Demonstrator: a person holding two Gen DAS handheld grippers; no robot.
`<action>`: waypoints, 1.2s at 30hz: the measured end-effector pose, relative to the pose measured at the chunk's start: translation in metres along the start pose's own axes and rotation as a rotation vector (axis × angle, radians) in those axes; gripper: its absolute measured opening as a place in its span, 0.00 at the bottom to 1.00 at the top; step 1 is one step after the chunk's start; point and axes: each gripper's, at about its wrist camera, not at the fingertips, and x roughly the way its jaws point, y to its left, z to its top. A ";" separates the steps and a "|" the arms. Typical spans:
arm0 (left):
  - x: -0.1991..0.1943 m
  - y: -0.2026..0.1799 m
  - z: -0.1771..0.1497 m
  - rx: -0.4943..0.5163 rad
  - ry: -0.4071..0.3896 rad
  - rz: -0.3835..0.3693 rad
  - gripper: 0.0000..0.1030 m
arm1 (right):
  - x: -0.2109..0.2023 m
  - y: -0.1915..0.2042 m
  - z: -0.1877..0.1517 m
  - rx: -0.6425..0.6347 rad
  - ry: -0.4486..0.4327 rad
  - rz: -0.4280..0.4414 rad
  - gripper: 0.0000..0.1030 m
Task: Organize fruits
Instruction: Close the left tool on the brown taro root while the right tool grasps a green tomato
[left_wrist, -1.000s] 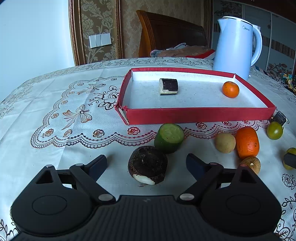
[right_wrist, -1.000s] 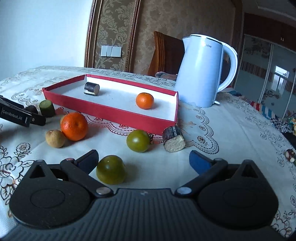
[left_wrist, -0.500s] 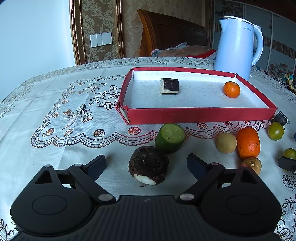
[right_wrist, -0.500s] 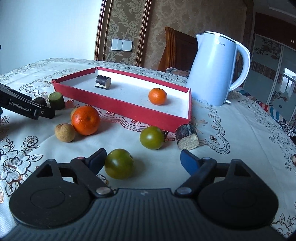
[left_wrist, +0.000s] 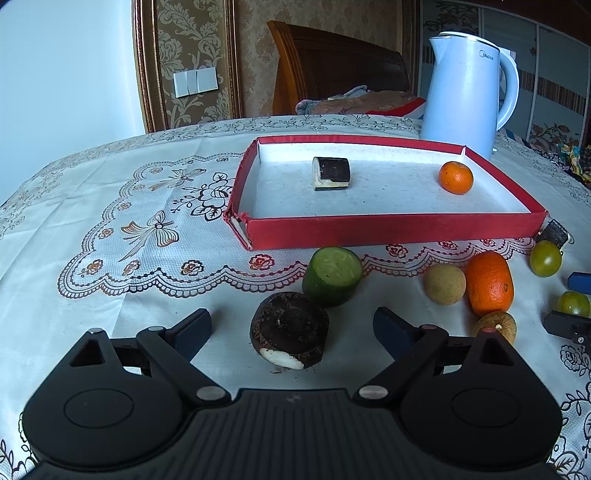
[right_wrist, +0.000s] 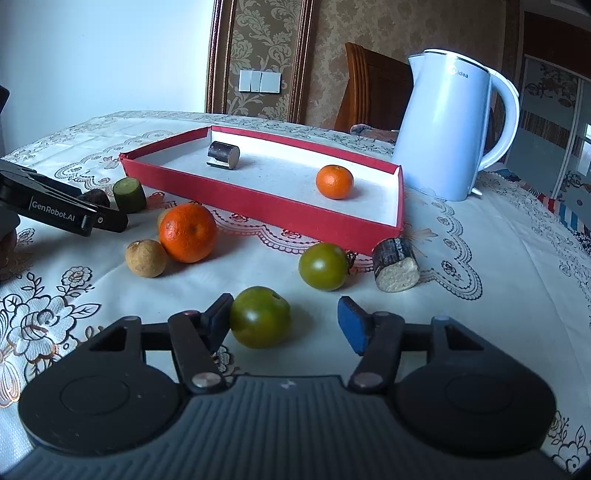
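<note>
A red tray (left_wrist: 399, 227) (right_wrist: 258, 210) holds a small orange (left_wrist: 455, 177) (right_wrist: 334, 181) and a dark cut piece (left_wrist: 331, 173) (right_wrist: 223, 155). My left gripper (left_wrist: 291, 326) is open around a dark brown round piece (left_wrist: 289, 329); a green cucumber chunk (left_wrist: 332, 276) lies just beyond. My right gripper (right_wrist: 282, 323) is open around a green tomato (right_wrist: 260, 322), whose left side is at the left finger (right_wrist: 218, 321). A second green tomato (right_wrist: 324, 266), a big orange (right_wrist: 187, 232), a tan longan (right_wrist: 146, 257) and a cut brown stub (right_wrist: 395, 264) lie in front of the tray.
A white electric kettle (right_wrist: 448, 133) (left_wrist: 465, 88) stands behind the tray's right end. The table has a white floral cloth (left_wrist: 110, 229). Another small brown fruit (left_wrist: 494, 326) sits near the big orange (left_wrist: 489, 282). A wooden chair (left_wrist: 340, 70) stands behind the table.
My right gripper has moved forward and left so the green tomato now sits between its fingers, against the left one; the jaws have narrowed a little. The left gripper has barely moved.
</note>
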 end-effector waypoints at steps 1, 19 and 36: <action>0.000 -0.001 0.000 0.002 0.000 0.002 0.92 | 0.001 -0.001 0.000 0.004 0.001 0.000 0.58; 0.000 -0.003 0.001 -0.001 0.004 0.005 0.94 | 0.004 -0.014 0.000 0.081 0.025 0.015 0.73; -0.003 -0.006 0.001 0.007 -0.013 0.021 0.87 | 0.005 -0.018 0.000 0.109 0.027 0.035 0.81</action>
